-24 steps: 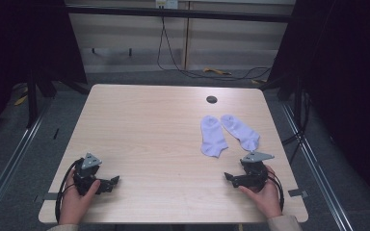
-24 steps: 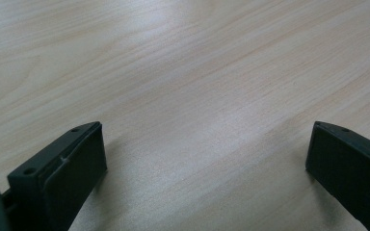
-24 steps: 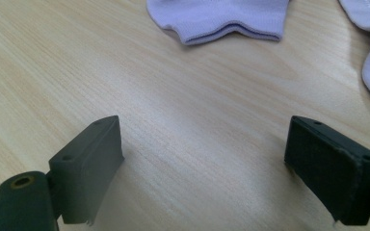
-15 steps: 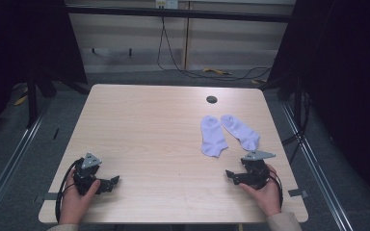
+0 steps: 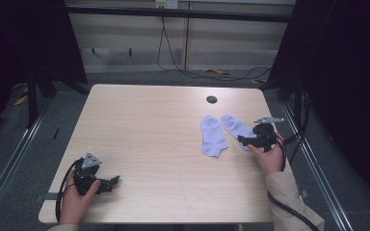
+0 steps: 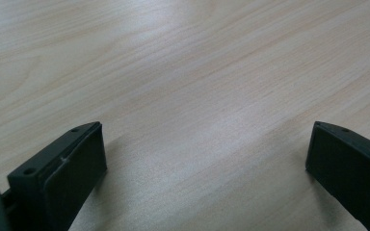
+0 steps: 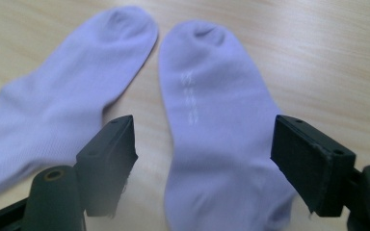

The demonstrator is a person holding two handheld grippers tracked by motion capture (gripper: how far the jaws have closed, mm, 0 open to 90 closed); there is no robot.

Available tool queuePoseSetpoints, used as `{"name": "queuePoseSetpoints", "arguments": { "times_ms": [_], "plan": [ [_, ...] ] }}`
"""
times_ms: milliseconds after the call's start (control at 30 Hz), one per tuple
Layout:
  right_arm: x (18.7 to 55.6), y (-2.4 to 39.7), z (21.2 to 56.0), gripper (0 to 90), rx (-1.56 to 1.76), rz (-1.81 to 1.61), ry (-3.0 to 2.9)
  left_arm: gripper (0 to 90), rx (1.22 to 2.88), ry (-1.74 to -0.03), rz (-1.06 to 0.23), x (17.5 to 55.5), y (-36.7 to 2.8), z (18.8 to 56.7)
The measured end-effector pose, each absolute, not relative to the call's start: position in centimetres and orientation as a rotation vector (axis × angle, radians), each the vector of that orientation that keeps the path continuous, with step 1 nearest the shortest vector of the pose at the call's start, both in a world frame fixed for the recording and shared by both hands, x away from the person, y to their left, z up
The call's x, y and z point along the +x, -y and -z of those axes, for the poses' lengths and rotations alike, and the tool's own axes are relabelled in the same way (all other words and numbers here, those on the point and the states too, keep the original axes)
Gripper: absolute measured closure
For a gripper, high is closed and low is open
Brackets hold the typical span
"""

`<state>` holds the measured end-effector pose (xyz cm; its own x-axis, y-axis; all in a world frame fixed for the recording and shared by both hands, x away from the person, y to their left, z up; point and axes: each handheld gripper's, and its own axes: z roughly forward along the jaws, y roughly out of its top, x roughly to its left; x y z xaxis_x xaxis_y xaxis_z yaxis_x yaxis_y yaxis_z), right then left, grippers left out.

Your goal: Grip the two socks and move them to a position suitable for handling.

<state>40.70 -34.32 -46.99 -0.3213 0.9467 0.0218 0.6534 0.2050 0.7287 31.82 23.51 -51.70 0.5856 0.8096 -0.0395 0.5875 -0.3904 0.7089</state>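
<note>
The right gripper [image 7: 202, 159] had its jaws spread wide, one on either side of the nearer white sock [image 7: 217, 134] and holding nothing; whether they touched the fabric could not be told. That sock ran lengthwise away from the gripper, its rounded toe at the far end and a faint woven mark along its middle. The second sock [image 7: 58, 86] lay just beside it, angled off so the two toes nearly met while the cuffs diverged. In the high view the pair sat at the right side of the table [image 5: 149, 125], the right sock [image 5: 236, 127] pointing up-left from the right gripper [image 5: 244, 139] and the other sock [image 5: 213, 136] running roughly front to back.

The left gripper [image 6: 202, 168] was also wide open and empty over bare wood, sitting near the table's front-left corner [image 5: 111, 182].

Since 0.8 s ago the right hand [image 5: 270, 156] had moved forward from the front edge up to the socks; the left gripper and both socks had stayed put.
</note>
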Motion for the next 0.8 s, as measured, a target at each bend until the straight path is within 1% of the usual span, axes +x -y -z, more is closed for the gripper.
{"name": "queuePoseSetpoints", "arguments": {
  "times_ms": [33,100,233,267,300,333,367,433,600,667,700,733,767,800],
  "plan": [
    [41.9,34.1,47.2,24.7,1.505,-0.874,-2.029,0.0,2.119,-1.106,-0.410,31.8,-23.5,51.7],
    [43.0,33.7,47.5,24.9,1.515,-0.862,-2.027,0.0,2.120,-1.105,-0.411,31.8,-23.5,51.7],
    [44.2,33.5,49.0,34.5,1.602,-0.757,-2.024,0.0,2.119,-1.105,-0.412,31.8,-23.5,51.7],
    [44.2,33.5,49.0,34.5,1.602,-0.757,-2.024,0.0,2.118,-1.104,-0.412,31.8,-23.5,51.7],
    [44.0,33.6,49.4,59.7,1.612,-0.761,-1.989,0.0,2.114,-1.107,-0.411,31.8,-23.5,51.7],
    [43.9,33.7,49.3,69.9,1.624,-0.777,-1.983,0.1,2.115,-1.107,-0.410,31.8,-23.5,51.7],
    [43.8,33.8,49.2,82.0,1.638,-0.768,-1.984,0.0,2.114,-1.107,-0.410,31.8,-23.5,51.7],
    [43.4,34.0,48.9,83.8,1.657,-0.755,-1.987,0.0,2.114,-1.107,-0.410,31.8,-23.5,51.7],
    [42.3,34.2,47.8,84.3,1.604,-0.830,-1.973,0.0,2.114,-1.107,-0.410,31.8,-23.5,51.7],
    [41.3,34.1,46.1,84.3,1.557,-0.895,-1.969,0.0,2.117,-1.105,-0.411,31.8,-23.5,51.7],
    [41.3,34.1,46.1,84.3,1.557,-0.895,-1.969,0.0,2.115,-1.107,-0.410,31.8,-23.5,51.7],
    [40.5,33.7,44.7,84.3,1.517,-0.931,-1.978,0.0,2.115,-1.106,-0.409,31.8,-23.5,51.7],
    [40.5,33.7,44.7,84.3,1.517,-0.931,-1.978,0.0,2.115,-1.106,-0.410,31.7,-23.5,51.7],
    [39.6,33.0,43.1,84.3,1.474,-0.974,-1.988,0.0,2.115,-1.106,-0.410,31.7,-23.5,51.7]
  ]
}}
